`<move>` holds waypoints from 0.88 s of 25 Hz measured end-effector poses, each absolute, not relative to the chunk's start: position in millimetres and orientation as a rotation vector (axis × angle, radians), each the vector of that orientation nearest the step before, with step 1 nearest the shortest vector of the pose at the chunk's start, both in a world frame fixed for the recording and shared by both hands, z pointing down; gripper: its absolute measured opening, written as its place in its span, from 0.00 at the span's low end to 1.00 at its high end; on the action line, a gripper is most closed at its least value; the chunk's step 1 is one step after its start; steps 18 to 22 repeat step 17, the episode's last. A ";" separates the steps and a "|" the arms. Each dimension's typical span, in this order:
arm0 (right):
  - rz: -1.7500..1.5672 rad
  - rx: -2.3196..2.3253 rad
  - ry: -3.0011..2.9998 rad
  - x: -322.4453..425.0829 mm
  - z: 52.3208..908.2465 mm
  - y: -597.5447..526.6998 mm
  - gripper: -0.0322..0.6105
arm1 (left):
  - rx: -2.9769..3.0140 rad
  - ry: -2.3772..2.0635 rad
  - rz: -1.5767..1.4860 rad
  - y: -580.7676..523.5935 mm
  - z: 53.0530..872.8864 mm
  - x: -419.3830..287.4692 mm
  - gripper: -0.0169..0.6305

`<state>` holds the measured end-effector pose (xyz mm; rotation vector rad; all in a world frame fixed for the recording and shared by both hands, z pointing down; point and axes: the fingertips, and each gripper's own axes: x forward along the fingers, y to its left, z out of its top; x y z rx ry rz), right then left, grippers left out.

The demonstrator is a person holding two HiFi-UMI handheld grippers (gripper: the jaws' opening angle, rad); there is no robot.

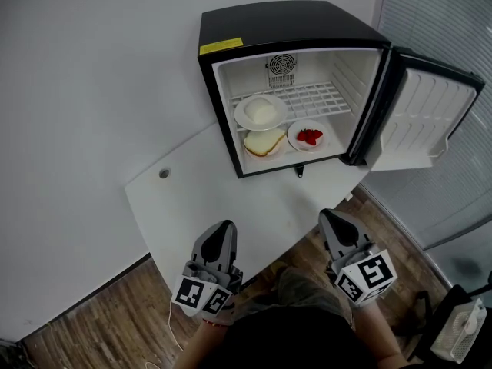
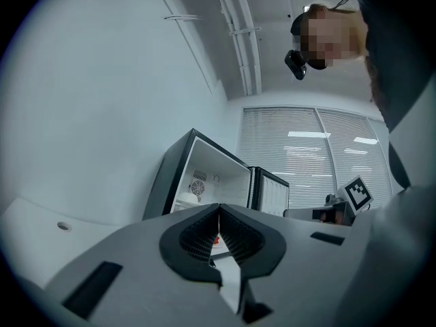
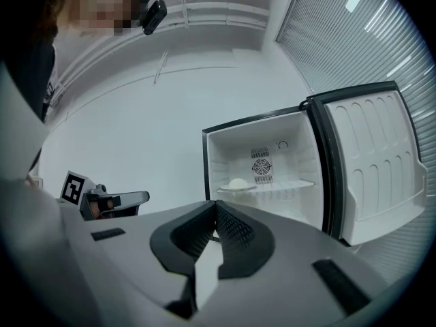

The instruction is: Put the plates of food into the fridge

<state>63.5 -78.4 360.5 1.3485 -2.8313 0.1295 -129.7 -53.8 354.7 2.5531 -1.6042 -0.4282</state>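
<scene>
Two tools [image 1: 227, 226] [image 1: 329, 216], three plates [image 1: 240, 114] [image 1: 247, 151] [image 1: 295, 140], one fridge [image 1: 292, 21].

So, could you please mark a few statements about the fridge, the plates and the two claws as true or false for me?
1. The fridge door stands open. True.
2. The plate of white food stands on the table. False: it rests on the wire shelf inside the fridge.
3. The left claw holds a plate. False: it is shut and empty.
4. The right claw is shut with nothing in it. True.
5. The bread plate and the plate of red food sit side by side below the shelf. True.
</scene>
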 end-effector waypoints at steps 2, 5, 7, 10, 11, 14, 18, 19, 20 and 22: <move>0.119 1.341 -2.825 61.8 360.8 -78.8 0.06 | 2.544 -1.606 -0.428 -53.8 355.7 -132.4 0.04; 0.116 1.336 -2.823 60.9 360.4 -79.1 0.06 | 2.539 -1.606 -0.427 -53.5 356.5 -134.4 0.04; 0.107 1.336 -2.821 60.9 359.2 -77.8 0.06 | 2.536 -1.603 -0.427 -52.9 357.3 -134.1 0.04; 0.087 1.336 -2.811 59.7 359.0 -76.5 0.06 | 2.533 -1.596 -0.426 -51.8 358.9 -134.1 0.04; 0.081 1.337 -2.808 59.0 359.0 -76.8 0.06 | 2.533 -1.594 -0.425 -52.1 359.5 -134.5 0.04; 0.062 1.340 -2.805 58.1 357.4 -78.1 0.06 | 2.529 -1.589 -0.425 -53.9 360.9 -134.8 0.04; 0.032 1.333 -2.795 57.2 356.3 -78.3 0.06 | 2.525 -1.588 -0.425 -54.5 361.7 -134.9 0.04; 0.032 1.333 -2.795 57.2 356.3 -78.3 0.06 | 2.525 -1.588 -0.425 -54.5 361.7 -134.9 0.04; 0.032 1.333 -2.795 57.2 356.3 -78.3 0.06 | 2.525 -1.588 -0.425 -54.5 361.7 -134.9 0.04; 0.032 1.333 -2.795 57.2 356.3 -78.3 0.06 | 2.525 -1.588 -0.425 -54.5 361.7 -134.9 0.04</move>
